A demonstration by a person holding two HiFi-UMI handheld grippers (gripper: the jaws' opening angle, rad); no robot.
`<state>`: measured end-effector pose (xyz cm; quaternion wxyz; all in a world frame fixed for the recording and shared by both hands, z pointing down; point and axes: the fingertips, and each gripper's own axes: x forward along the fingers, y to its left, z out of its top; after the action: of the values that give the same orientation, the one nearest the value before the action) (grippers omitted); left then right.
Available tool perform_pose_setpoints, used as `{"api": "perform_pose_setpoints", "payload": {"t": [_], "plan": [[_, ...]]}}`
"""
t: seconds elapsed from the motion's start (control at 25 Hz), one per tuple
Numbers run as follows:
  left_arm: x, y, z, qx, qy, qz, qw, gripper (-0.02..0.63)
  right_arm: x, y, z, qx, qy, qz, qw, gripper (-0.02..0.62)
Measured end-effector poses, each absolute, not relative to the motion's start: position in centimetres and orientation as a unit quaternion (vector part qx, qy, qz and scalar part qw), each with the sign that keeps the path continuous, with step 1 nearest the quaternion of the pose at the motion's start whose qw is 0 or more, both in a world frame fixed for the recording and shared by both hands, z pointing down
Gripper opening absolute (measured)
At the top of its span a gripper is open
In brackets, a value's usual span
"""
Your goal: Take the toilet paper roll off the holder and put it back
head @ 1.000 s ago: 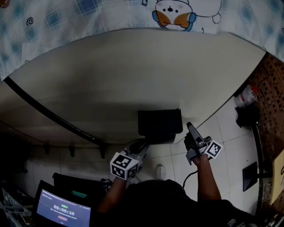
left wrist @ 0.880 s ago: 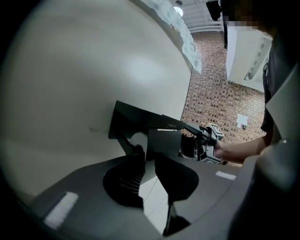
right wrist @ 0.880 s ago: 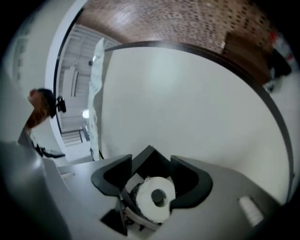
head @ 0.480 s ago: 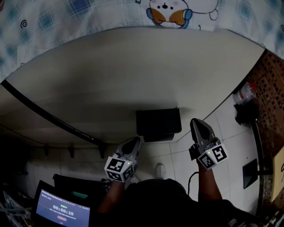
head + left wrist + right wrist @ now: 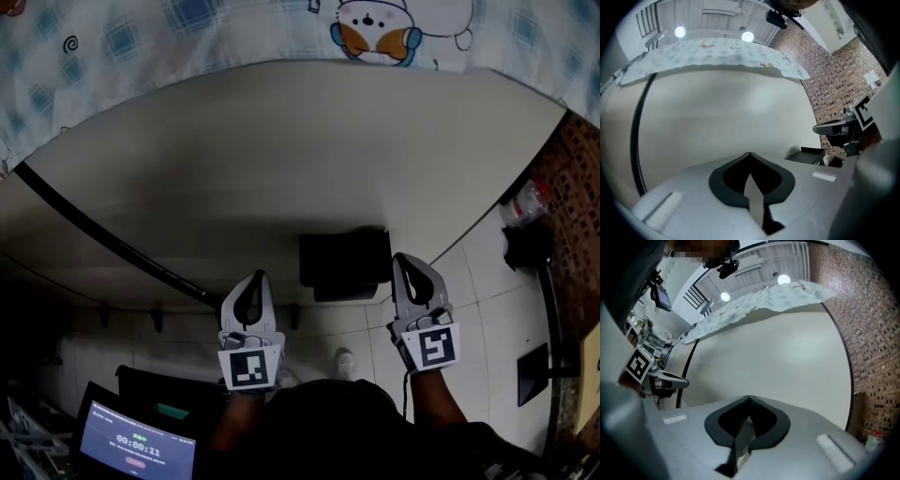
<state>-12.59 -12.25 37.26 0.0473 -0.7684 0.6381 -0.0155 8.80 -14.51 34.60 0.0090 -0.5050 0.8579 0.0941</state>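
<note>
A black box-shaped holder (image 5: pixel 345 265) hangs on the cream wall (image 5: pixel 281 159); no toilet paper roll shows in any view. My left gripper (image 5: pixel 248 278) points up at the wall to the holder's left, its jaws closing tip to tip with nothing between them (image 5: pixel 750 153). On the holder's right side my right gripper (image 5: pixel 410 261) stands shut and empty, close beside the box (image 5: pixel 749 397). From the left gripper view the holder (image 5: pixel 806 156) and the right gripper (image 5: pixel 834 127) appear at the right edge. The right gripper view has the left gripper (image 5: pixel 665 378) at its left.
A black cable (image 5: pixel 103 239) slants across the wall at left, with hooks (image 5: pixel 155 319) below it. Patterned cloth (image 5: pixel 187 28) hangs above. A brick wall (image 5: pixel 577 187) and a bottle (image 5: pixel 527 202) are at right. A laptop screen (image 5: pixel 136 448) glows at the lower left.
Both grippers have swung from tilted to upright, tips toward the wall on either side of the holder. Their jaws have come together from partly open.
</note>
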Motion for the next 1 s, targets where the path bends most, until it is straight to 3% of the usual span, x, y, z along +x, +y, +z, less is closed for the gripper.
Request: {"api": "perform_pose_setpoints", "payload": {"t": [1.0], "plan": [[-11.0, -11.8, 36.1, -0.782, 0.621, 0.011, 0.047, 0.017, 7.6, -12.7, 33.7, -0.524, 0.844, 0.107, 0.035, 0.002]]}}
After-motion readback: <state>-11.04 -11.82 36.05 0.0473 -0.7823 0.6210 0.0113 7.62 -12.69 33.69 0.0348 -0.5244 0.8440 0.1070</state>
